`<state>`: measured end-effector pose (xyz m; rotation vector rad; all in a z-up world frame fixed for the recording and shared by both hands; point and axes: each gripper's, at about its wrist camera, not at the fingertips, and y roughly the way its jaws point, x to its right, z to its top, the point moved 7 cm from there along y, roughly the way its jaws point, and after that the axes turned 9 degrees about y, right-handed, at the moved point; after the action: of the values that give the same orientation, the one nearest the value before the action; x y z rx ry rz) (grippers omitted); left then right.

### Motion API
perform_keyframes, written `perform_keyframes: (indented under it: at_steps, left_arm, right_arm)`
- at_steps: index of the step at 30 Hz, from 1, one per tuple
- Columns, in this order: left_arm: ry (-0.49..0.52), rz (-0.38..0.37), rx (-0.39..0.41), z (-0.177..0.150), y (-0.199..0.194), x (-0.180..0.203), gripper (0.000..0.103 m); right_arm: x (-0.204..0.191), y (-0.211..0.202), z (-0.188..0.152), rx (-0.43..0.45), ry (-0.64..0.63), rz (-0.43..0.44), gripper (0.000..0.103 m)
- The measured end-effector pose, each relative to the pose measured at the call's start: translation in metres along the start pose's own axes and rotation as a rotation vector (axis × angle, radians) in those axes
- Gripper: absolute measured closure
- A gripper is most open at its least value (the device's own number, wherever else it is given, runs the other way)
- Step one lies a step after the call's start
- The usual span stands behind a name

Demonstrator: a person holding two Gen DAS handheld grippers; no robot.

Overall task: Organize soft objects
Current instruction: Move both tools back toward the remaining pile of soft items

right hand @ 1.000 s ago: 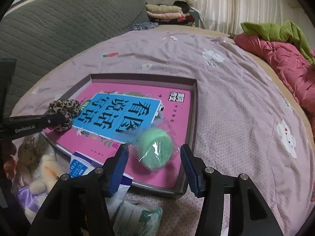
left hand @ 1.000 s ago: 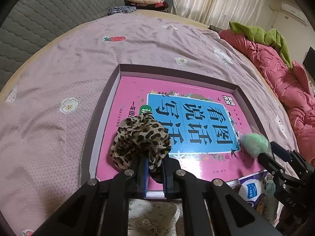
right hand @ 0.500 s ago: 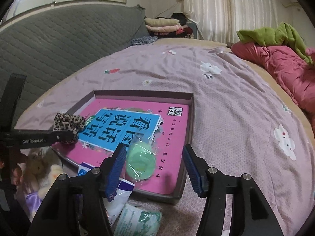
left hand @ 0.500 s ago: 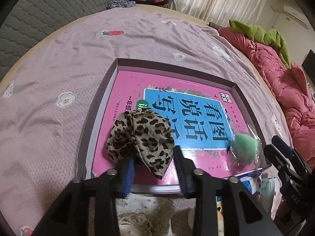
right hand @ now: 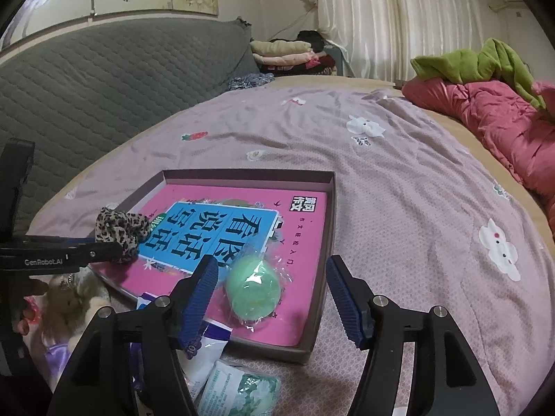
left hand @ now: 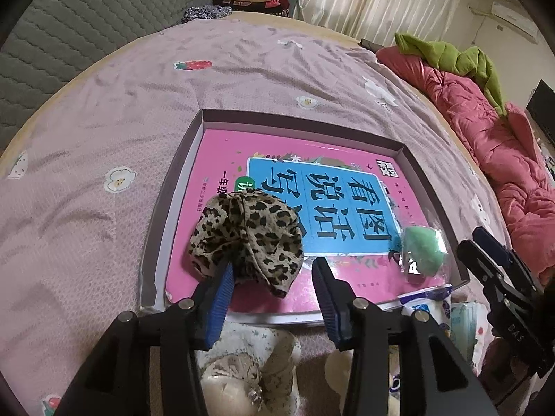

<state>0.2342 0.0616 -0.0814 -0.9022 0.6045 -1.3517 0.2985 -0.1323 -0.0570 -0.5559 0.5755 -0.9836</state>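
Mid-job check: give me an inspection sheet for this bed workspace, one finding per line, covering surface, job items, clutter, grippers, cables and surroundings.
Surface: mauve printed bedsheet, wrinkled.
Job's things: leopard-print scrunchie and wrapped green sponge lie on the pink book inside the shallow box lid.
Clutter: tissue packets and a plush toy at the near edge of the lid.
Grippers: left gripper opening, scrunchie against one pad only; right gripper opening, sponge between the pads, not pressed.
Cables: nothing seen.
Surroundings: grey quilted headboard, folded clothes, red quilt, curtains.
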Motion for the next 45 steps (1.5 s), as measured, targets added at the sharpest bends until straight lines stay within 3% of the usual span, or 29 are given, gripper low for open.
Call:
perform_keyframes:
  at_steps: [13,16,31,45]
  left_arm:
    - [-0.002,-0.006,0.079,0.000,-0.032,0.002,0.057]
    - [-0.001,0.002,0.095,0.000,-0.040,0.001,0.049]
    - [-0.028,0.054,0.183,-0.004,-0.072,-0.015,0.043]
    - [-0.045,0.043,0.197,-0.012,-0.081,-0.022,0.043]
  right_arm:
    - [0.004,-0.014,0.002,0.048,0.026,-0.008,0.033]
    - [0.004,-0.017,0.002,0.061,0.031,-0.004,0.031]
    - [0.003,-0.037,0.001,0.125,0.041,0.018,0.030]
    - [-0.004,-0.066,0.001,0.225,0.032,-0.017,0.029]
